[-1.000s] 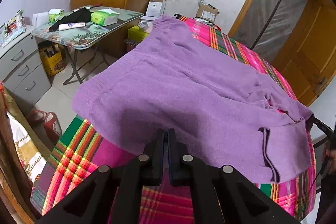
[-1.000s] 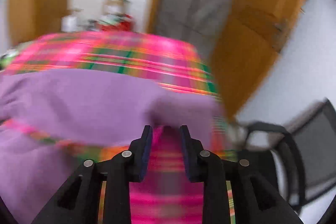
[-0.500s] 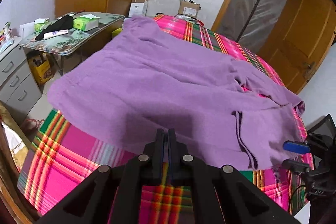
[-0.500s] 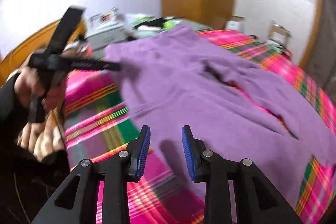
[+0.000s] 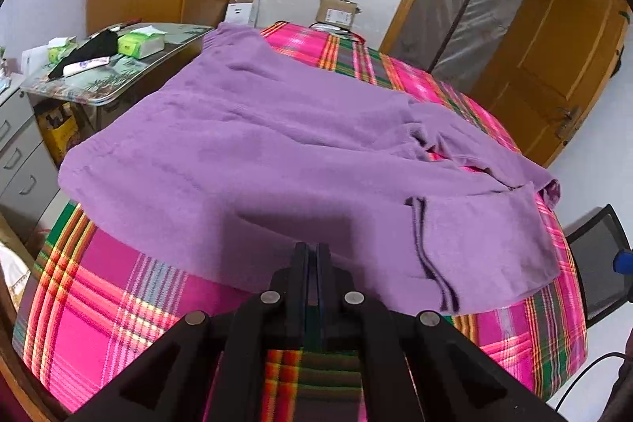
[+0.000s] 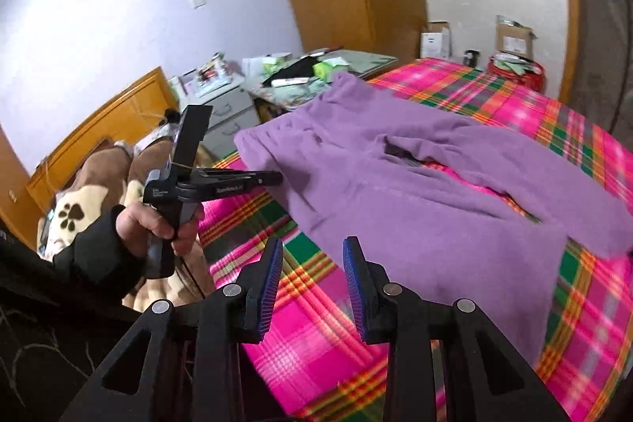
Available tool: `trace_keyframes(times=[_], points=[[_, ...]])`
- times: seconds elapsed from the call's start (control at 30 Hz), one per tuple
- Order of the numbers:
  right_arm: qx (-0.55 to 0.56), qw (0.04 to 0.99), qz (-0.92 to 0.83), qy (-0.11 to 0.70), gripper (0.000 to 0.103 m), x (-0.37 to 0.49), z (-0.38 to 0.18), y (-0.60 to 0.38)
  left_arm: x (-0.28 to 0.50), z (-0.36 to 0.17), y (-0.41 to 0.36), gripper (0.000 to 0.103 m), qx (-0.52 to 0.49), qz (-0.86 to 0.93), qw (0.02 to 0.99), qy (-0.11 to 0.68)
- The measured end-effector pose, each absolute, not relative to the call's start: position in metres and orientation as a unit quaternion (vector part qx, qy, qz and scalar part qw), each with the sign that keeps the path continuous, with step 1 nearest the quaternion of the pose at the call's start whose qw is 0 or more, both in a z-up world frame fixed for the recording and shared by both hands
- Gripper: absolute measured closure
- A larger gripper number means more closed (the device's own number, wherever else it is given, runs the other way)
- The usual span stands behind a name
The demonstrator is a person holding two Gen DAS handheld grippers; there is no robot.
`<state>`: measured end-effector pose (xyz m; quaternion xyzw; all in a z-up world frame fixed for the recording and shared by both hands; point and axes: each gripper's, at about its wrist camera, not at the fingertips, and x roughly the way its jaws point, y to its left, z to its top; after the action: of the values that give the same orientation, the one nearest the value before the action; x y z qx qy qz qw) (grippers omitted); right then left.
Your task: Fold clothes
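A plaid bedspread (image 5: 118,307), a cluttered folding table (image 5: 118,82), grey drawers (image 5: 19,153) and a wooden door (image 5: 561,74).

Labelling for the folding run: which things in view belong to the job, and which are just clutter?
Job:
purple garment
plaid bed cover beneath it
left gripper, shut, empty
right gripper, open, empty

Clutter:
side table
green tissue packs
cardboard boxes
chair

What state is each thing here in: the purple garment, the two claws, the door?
Purple garment: spread on the plaid bed cover, partly folded, free.
Left claw: shut, empty.
Right claw: open, empty.
Wooden door: standing open.
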<state>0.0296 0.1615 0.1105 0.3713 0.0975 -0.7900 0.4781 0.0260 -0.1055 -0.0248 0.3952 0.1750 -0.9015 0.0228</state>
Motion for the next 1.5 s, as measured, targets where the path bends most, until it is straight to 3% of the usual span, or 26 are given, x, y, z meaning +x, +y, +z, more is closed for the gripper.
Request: trace_keyframes(times=[0.17,0.3,0.47,0.83,0.9,1.03,1.4,1.5], points=[[0.38,0.428,-0.814,0.105,0.07,0.039,0.098,0.177,0.032,-0.018,-0.099,0.1,0.387,-0.907,0.013,0.165],[0.375,0.378,-0.824,0.195,0.07,0.048,0.057,0.16,0.037,-0.016,-0.098,0.1,0.385,-0.909,0.009,0.159],[0.357,0.378,-0.818,0.246,0.07,0.042,0.01,0.117,0.044,-0.015,-0.1,0.1,0.382,-0.911,0.013,0.156],[0.328,0.425,-0.801,0.266,0.07,0.012,-0.008,0.064,0.055,-0.015,-0.115,0.1,0.383,-0.908,0.04,0.164],[0.332,0.434,-0.797,0.257,0.074,0.007,-0.008,0.062,0.056,-0.016,-0.116,0.1,0.385,-0.907,0.042,0.165],[0.347,0.458,-0.791,0.209,0.092,-0.004,-0.003,0.067,0.055,-0.016,-0.117,0.1,0.386,-0.907,0.042,0.166],[0.341,0.464,-0.779,0.249,0.088,-0.003,-0.008,0.047,0.051,-0.02,-0.115,0.1,0.392,-0.904,0.039,0.169],[0.336,0.464,-0.788,0.227,0.099,-0.007,-0.003,0.053,0.051,-0.019,-0.115,0.1,0.391,-0.904,0.039,0.169]])
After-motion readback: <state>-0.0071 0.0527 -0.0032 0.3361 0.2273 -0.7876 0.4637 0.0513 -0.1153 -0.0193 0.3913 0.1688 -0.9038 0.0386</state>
